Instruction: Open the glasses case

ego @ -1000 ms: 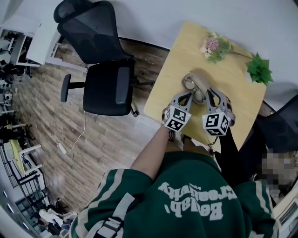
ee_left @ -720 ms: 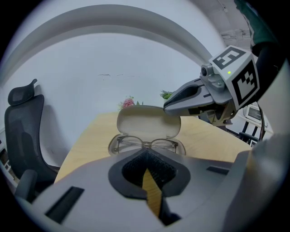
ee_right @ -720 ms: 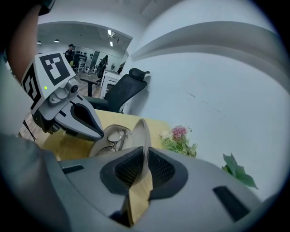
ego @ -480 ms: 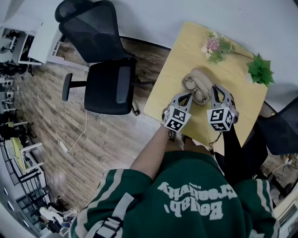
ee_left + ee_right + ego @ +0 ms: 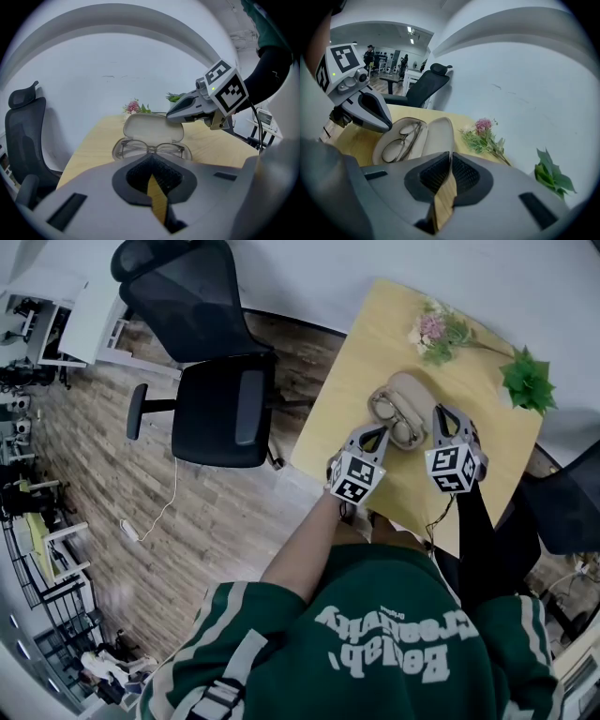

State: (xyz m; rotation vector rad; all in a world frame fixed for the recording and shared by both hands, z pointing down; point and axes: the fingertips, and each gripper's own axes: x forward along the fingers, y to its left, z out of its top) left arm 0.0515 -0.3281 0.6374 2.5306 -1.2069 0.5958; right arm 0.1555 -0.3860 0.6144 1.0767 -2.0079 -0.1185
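Task is looking essentially done: the glasses case is sitting open on the wooden table, lid standing up off the back of the base, and the glasses are lying folded in the base, fully exposed. The left gripper is hovering at the near rim of the base, jaws pressed together with nothing between them; only table is showing through the thin slit in its own view. The right gripper is sitting at the lid's right edge, jaws likewise drawn together. In its own view the lid rim is running straight down to the jaw tips, so it is either touching the rim or just beside it; I'm not seeing lid material actually between the pads, so I'm reading it as closed on nothing. The lid is looking self-supporting at this angle, though I'm judging that, not seeing it proven. What I'm reckoning is left: back both grippers clear of the case without knocking the lid shut or nudging the base, and confirm the lid is holding open once nothing is near it. Other stuff is well clear of the work: flower sprig and green plant at the far side of the table, office chair off to the left on the floor.
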